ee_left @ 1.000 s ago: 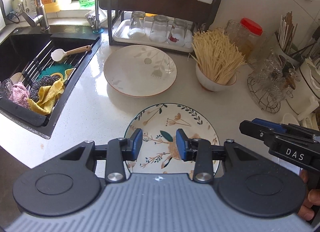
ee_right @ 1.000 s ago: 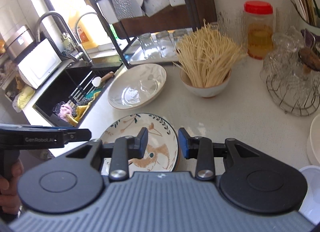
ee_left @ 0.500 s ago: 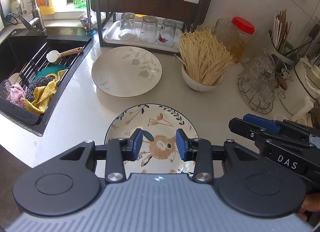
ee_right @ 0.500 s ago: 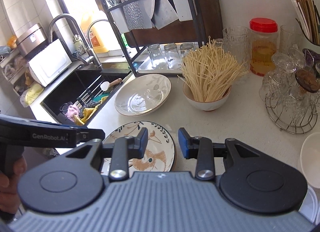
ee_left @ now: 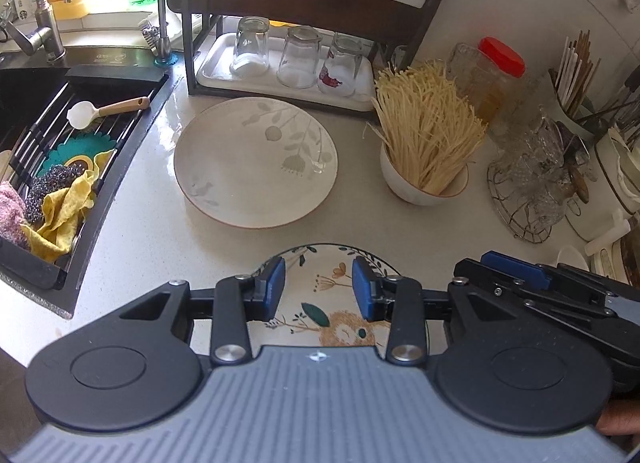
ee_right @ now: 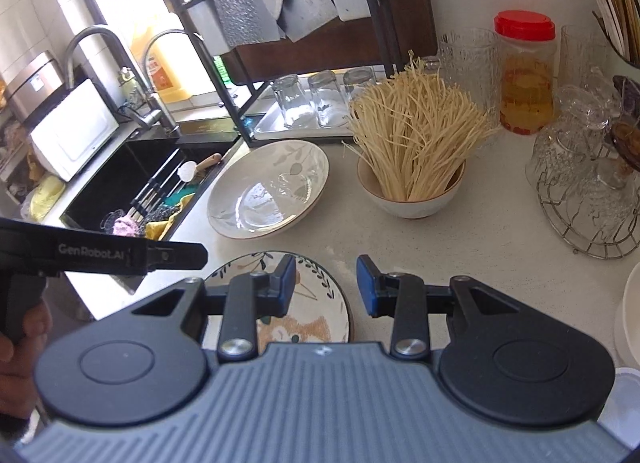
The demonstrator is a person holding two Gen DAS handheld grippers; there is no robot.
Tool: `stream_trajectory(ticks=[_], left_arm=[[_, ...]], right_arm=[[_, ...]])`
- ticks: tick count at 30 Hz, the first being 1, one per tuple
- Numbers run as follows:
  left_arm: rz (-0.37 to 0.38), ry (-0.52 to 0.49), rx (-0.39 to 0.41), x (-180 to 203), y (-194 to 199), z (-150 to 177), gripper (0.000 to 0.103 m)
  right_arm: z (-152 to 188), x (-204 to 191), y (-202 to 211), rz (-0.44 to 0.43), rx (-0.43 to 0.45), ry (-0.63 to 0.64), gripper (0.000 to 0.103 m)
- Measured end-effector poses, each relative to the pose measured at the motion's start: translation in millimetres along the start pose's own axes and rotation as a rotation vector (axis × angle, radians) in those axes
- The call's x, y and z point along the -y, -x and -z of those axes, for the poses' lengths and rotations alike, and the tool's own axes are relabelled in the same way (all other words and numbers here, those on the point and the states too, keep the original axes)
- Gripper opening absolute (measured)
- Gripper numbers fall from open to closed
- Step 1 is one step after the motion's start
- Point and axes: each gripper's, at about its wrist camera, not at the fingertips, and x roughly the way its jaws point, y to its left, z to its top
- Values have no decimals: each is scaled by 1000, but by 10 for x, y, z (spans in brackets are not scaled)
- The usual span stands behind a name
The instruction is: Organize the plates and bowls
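- Left gripper [ee_left: 319,290] released, jaws apart, over patterned plate [ee_left: 328,303] on table [ee_left: 140,247].
- Right gripper [ee_right: 326,283] released, empty, at that plate's right edge.
- Pale plate [ee_left: 256,161] just beyond; noodle bowl [ee_left: 424,187] to its right.

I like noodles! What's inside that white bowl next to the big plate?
The white bowl holds a bundle of dry noodles standing up and fanning out over its rim. The noodles cover the bottom of the bowl, so anything beneath them can't be seen.

"GenRobot.AI" is printed on the left tool [ee_right: 120,255].
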Motion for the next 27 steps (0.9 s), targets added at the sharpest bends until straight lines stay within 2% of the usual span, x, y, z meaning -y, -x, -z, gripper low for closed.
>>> stream_trajectory(ticks=[4, 10, 13, 14, 16, 27], left_arm=[[-12, -20, 7, -218, -69, -177, 43], [-13, 17, 6, -602, -243, -410, 43], [-15, 38, 2, -765, -330, -484, 53], [-17, 43, -2, -818, -371, -508, 53], [-15, 52, -8, -901, -442, -548, 53], [23, 71, -43, -1344, -878, -768, 53]], right_arm=[[-67, -49, -190, 3, -12, -41, 37], [-144, -126, -495, -17, -57, -105, 39], [-173, -188, -601, -45, -82, -110, 39], [-180, -205, -633, -47, -91, -112, 42], [-199, -221, -699, -45, -94, -134, 57], [-401, -335, -1208, -10, -131, -190, 57]])
